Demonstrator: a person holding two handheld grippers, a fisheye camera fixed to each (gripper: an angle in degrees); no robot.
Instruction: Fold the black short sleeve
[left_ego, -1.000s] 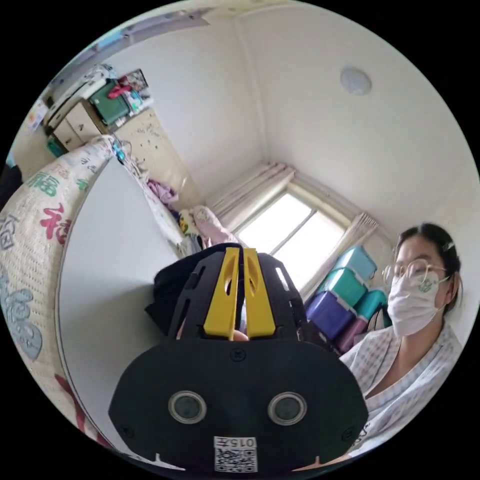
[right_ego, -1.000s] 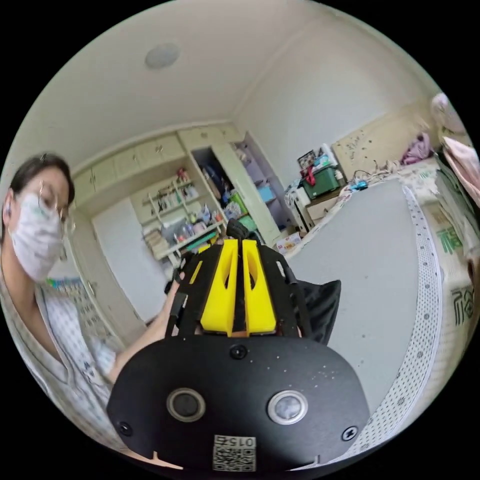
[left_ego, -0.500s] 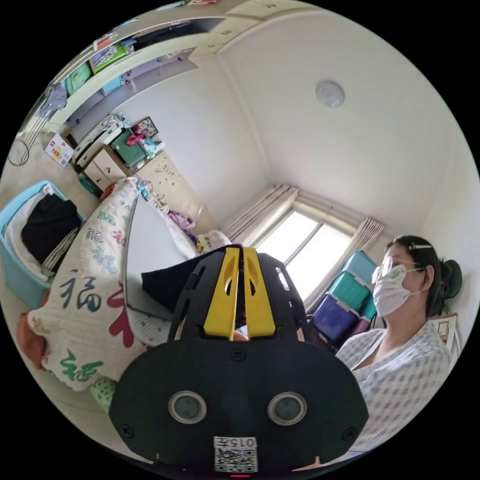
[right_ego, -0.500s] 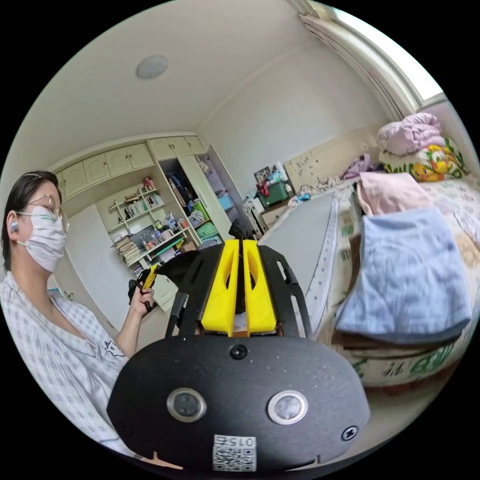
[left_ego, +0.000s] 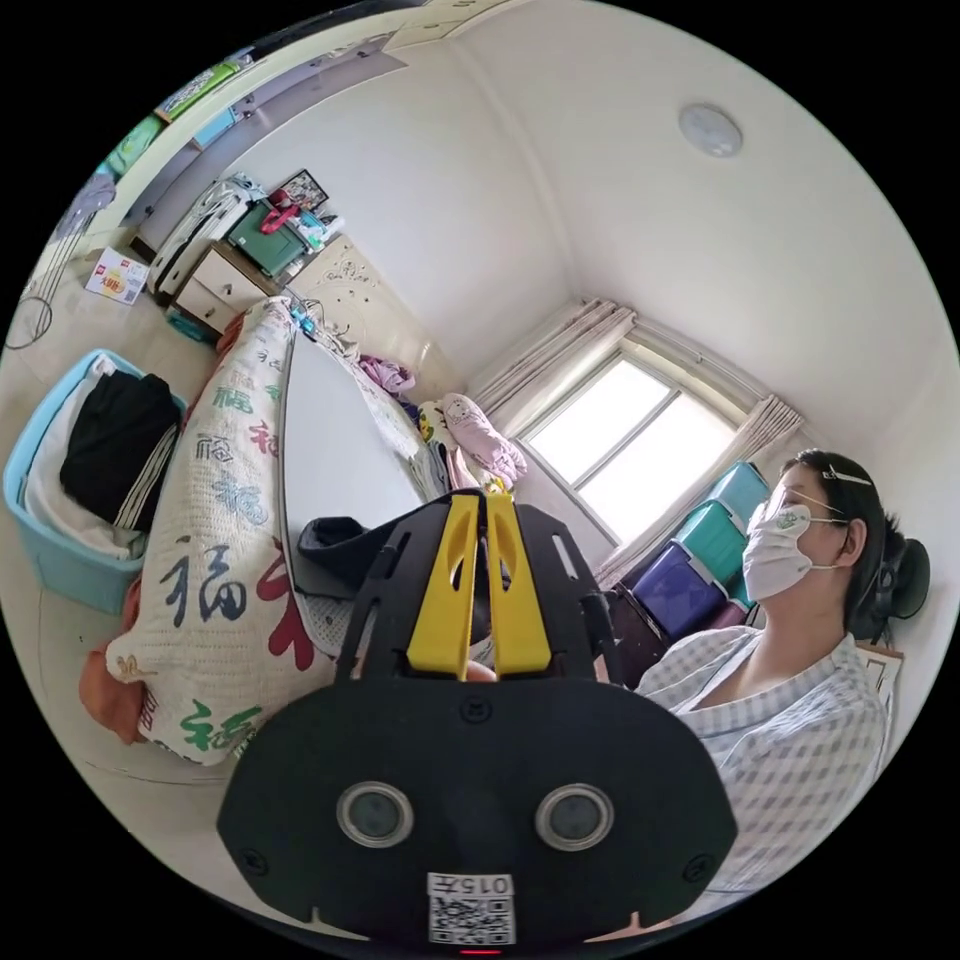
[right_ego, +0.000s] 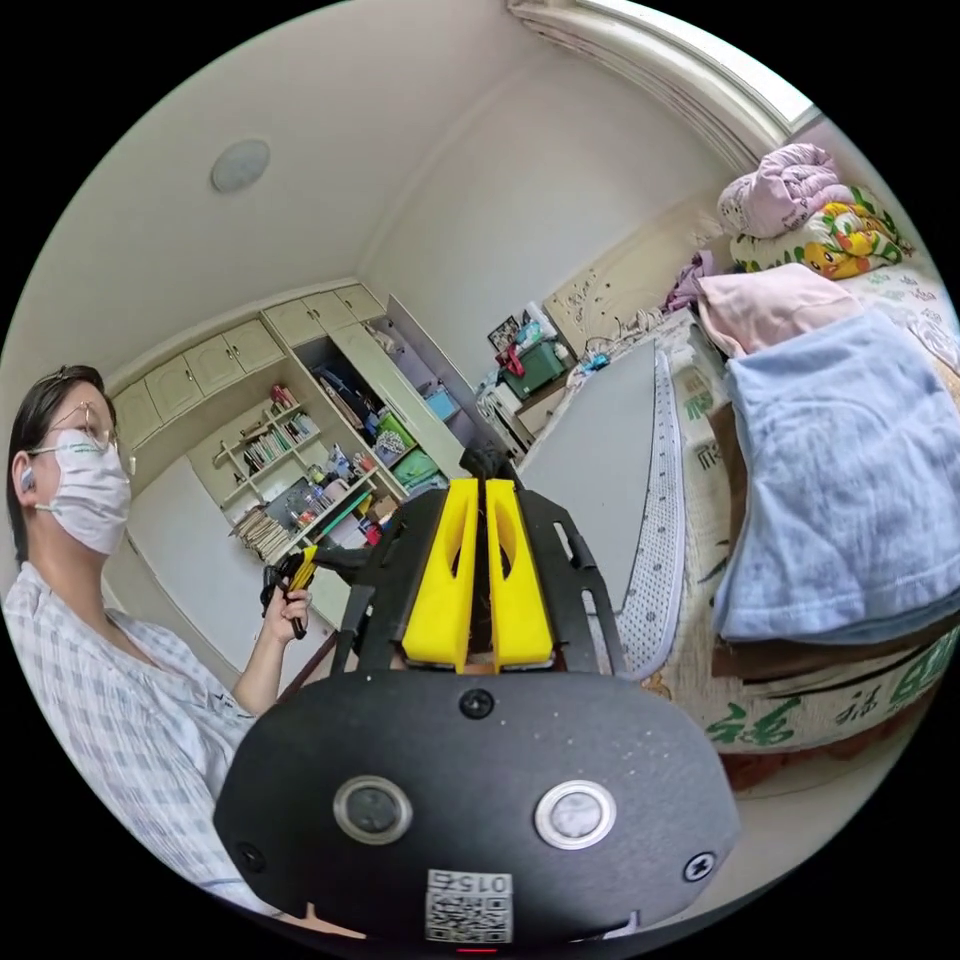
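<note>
Both grippers lifted, black short sleeve (left_ego: 340, 555) pinched between them.

My left gripper (left_ego: 478, 590) and right gripper (right_ego: 478, 590) jaws sit narrow on cloth; I judge folding barely begun.

Black short sleeve — lifted off the work surface, held at two points.

In the left gripper view the black short sleeve (left_ego: 335, 550) shows as a dark, bunched fold beside the yellow jaws, a strip of it running up between them. In the right gripper view a small tuft of the same cloth (right_ego: 487, 462) pokes out past the jaw tips — and a dark band of it stretches across to the other gripper, taut rather than sagging.
</note>
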